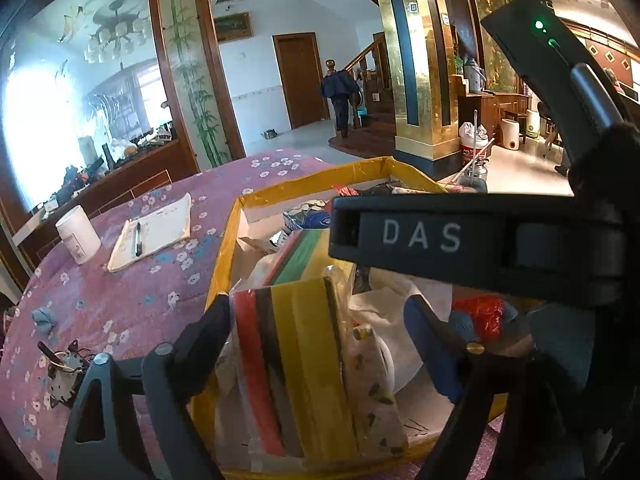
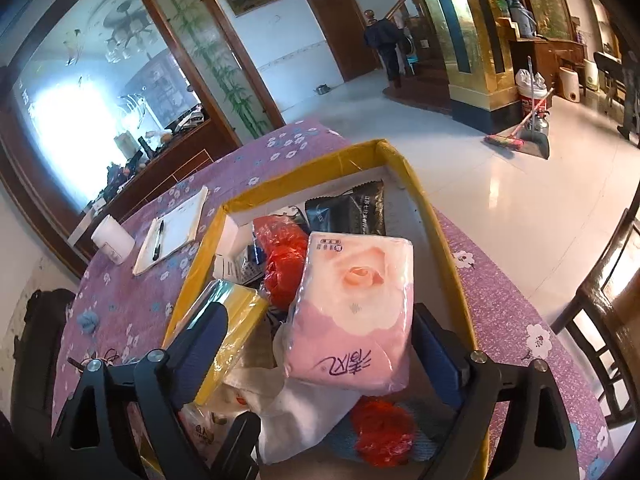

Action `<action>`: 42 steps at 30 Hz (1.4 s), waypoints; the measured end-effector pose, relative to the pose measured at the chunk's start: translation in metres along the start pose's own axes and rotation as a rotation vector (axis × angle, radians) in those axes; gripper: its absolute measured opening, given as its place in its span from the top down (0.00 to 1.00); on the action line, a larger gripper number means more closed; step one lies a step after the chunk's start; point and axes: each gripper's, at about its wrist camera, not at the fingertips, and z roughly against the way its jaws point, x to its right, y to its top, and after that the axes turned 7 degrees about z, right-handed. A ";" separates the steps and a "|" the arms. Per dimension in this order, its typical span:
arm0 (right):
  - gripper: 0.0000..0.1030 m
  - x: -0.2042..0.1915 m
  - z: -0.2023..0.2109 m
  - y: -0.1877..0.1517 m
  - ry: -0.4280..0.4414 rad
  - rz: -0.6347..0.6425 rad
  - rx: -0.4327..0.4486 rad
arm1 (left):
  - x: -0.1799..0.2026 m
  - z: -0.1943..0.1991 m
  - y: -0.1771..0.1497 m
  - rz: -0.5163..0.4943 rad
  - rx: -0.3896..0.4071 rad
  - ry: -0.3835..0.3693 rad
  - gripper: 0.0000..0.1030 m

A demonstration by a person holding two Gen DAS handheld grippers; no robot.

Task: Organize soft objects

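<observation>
Nearest in the right wrist view, the right gripper (image 2: pixel 320 332) has its two blue-padded fingers spread wide on either side of a pink tissue pack (image 2: pixel 354 312). The pack sits between them, above the box; whether the pads actually press it I cannot tell.

In the left wrist view, the left gripper (image 1: pixel 320 332) is likewise wide open around a wrapped stack of sponges (image 1: pixel 296 368) striped red, black and yellow, standing on edge inside the box. Contact there is also unclear.

Both grippers hover over a yellow-rimmed cardboard box (image 2: pixel 400 160) on a table with a purple flowered cloth (image 2: pixel 280 152). The box already holds many soft items: red plastic bags (image 2: pixel 280 264), a white bag (image 2: pixel 300 412), a black wipes packet (image 2: pixel 348 208).

Judging by this, sorting looks well advanced. A small blue cloth ball (image 2: pixel 86 320) lies on the tablecloth outside the box and may remain to be collected.

Farther off lie a notepad with pen (image 2: pixel 172 232) and a white cup (image 2: pixel 112 240).
</observation>
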 end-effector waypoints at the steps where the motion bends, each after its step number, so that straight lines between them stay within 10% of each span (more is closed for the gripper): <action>1: 0.10 0.000 0.000 0.000 0.002 0.000 0.000 | 0.000 0.000 0.000 0.001 0.001 -0.002 0.13; 31: 0.07 -0.034 0.122 -0.030 -0.076 0.142 0.257 | -0.042 0.062 0.009 0.155 0.013 -0.042 0.07; 42: 0.03 -0.040 0.147 -0.104 -0.162 0.169 0.296 | -0.064 0.109 -0.060 0.106 -0.102 0.022 0.00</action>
